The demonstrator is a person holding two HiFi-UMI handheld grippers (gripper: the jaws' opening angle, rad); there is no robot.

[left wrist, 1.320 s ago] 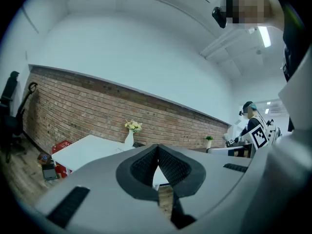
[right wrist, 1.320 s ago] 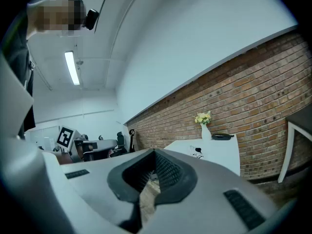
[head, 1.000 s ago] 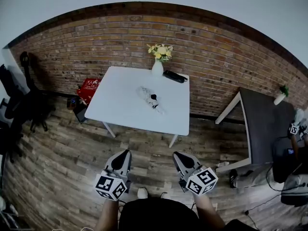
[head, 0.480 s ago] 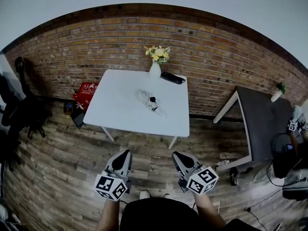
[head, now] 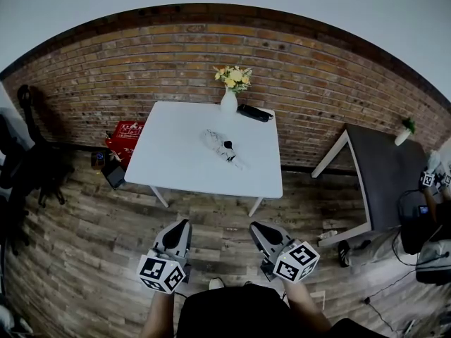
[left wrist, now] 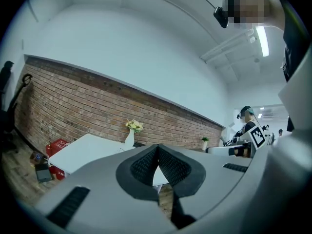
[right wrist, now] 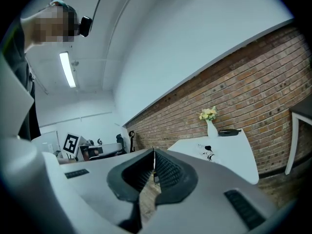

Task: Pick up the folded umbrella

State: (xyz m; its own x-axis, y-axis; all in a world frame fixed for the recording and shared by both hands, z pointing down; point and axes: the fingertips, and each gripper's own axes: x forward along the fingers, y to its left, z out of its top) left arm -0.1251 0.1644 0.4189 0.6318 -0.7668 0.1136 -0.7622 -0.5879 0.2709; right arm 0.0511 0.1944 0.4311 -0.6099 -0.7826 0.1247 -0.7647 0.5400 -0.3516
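Grey left gripper, right gripper; black ribbed pads; black-white marker cubes; black clothing.

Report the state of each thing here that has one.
Pale folded umbrella: collapsed, lying on the white square table, untouched.
White vase of yellow flowers: upright at the table's far edge.
Black oblong object: lying flat beside the vase.
Left gripper: shut, empty.
Right gripper: shut, empty.

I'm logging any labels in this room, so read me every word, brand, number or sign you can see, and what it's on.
No text can be read.
On the red box on the floor beside the white square table: white print, too blurred to read.
On the left gripper and right gripper: black-and-white square markers, no words.
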